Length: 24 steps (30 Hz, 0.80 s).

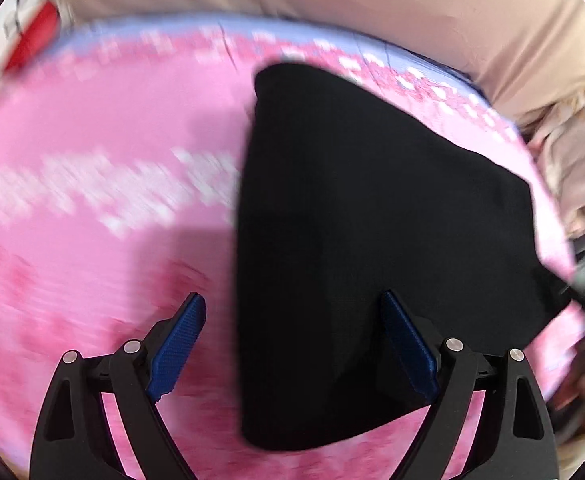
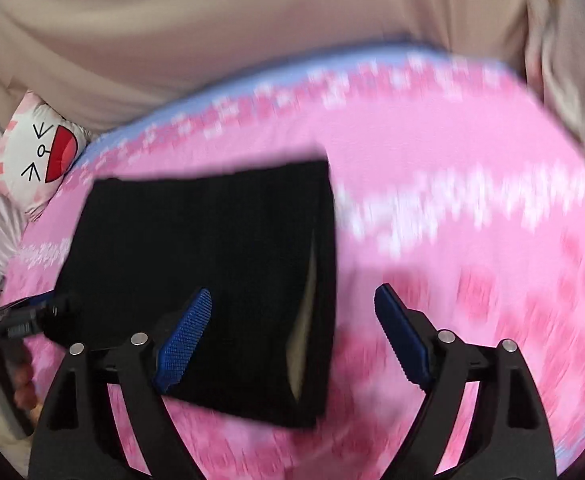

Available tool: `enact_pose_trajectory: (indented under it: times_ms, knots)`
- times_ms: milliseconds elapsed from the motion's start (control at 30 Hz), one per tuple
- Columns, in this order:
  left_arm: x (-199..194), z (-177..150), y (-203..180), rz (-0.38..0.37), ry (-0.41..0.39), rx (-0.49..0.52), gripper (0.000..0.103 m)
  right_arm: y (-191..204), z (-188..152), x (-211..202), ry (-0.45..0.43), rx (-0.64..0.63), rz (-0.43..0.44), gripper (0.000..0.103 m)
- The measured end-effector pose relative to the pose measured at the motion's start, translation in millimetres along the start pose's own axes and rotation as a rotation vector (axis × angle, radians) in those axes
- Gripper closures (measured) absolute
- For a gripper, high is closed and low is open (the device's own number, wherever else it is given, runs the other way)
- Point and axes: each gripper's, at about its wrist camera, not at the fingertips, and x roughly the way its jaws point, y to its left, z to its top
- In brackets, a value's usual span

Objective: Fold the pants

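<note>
We are hovering both tools, left and right, spread wide and empty, over the folded black fabric pants lying finished on the pink patterned bed.

Pants flat on bedsheet, pillow behind-left, curtain behind.

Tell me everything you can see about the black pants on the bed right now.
The black pants are plain, dark, matte cloth, already folded into a compact, roughly rectangular stack. They lie flat on the pink patterned bedspread. In the right wrist view, layered edges show along one side, with a pale sliver in the fold. Neither claw holds them: the left claw and right claw both hover open above. Motion blur hides finer detail.
</note>
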Motion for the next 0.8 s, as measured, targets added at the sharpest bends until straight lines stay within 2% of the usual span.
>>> enact_pose_trajectory:
  times_ms: [33,67,100,133,167,200,300,367,500,533,567,600,633,700,733,767,800]
  knots:
    - [6.0,-0.4,-0.2,-0.029,0.014,-0.005,0.015,-3.2,-4.5,5.1,0.012,0.026,0.029,0.023]
    - [6.3,-1.1,-3.0,-0.027,-0.004,0.015,0.018,-7.1,-9.4,9.9,0.020,0.078,0.097,0.025]
    - [7.7,-1.2,-6.4,-0.037,0.000,0.042,0.018,-8.0,-11.1,12.9,0.023,0.108,0.149,0.037]
    - [8.1,-1.0,-6.9,-0.046,-0.003,0.046,0.021,-8.4,-13.2,13.6,0.016,0.120,0.166,0.038]
    - [7.8,-1.3,-5.7,-0.069,-0.007,0.039,0.030,-7.1,-14.1,14.4,0.005,0.115,0.161,0.039]
    - [7.2,-1.5,-4.3,-0.103,-0.008,0.036,0.033,-6.2,-14.2,15.8,-0.003,0.111,0.171,0.043]
    - [4.0,-1.7,4.3,-0.161,-0.012,0.002,0.051,-1.0,-13.3,12.3,-0.014,0.113,0.192,0.059]
    - [-0.2,-0.8,9.3,-0.201,-0.019,-0.017,0.065,5.1,-13.5,8.3,-0.026,0.098,0.178,0.064]
    - [-7.2,-1.6,3.1,-0.180,-0.033,0.010,0.066,5.0,-12.1,-1.2,-0.050,0.103,0.181,0.065]
    - [-5.6,-1.4,2.1,-0.169,-0.032,0.013,0.059,2.1,-12.5,1.1,-0.040,0.113,0.183,0.061]
    - [-2.3,-1.4,3.0,-0.158,-0.028,0.005,0.044,-1.9,-14.6,4.3,-0.025,0.121,0.180,0.056]
    - [2.9,-1.6,7.4,-0.159,-0.011,-0.029,0.036,-8.4,-16.6,8.5,-0.020,0.149,0.176,0.043]
    - [4.5,-2.4,11.0,-0.183,-0.029,-0.059,0.034,-12.4,-18.5,11.4,-0.018,0.172,0.194,0.039]
    - [6.2,-3.6,8.5,-0.182,-0.038,-0.052,0.032,-13.9,-19.7,12.5,-0.035,0.176,0.214,0.039]
    - [7.2,-4.1,3.3,-0.159,-0.046,-0.026,0.033,-12.4,-19.6,13.6,-0.032,0.171,0.227,0.052]
    - [7.9,-4.7,-1.6,-0.141,-0.053,-0.006,0.037,-12.3,-19.7,15.1,-0.027,0.181,0.251,0.054]
    - [8.2,-5.6,-6.7,-0.128,-0.057,0.010,0.045,-10.8,-19.1,14.2,-0.030,0.177,0.254,0.062]
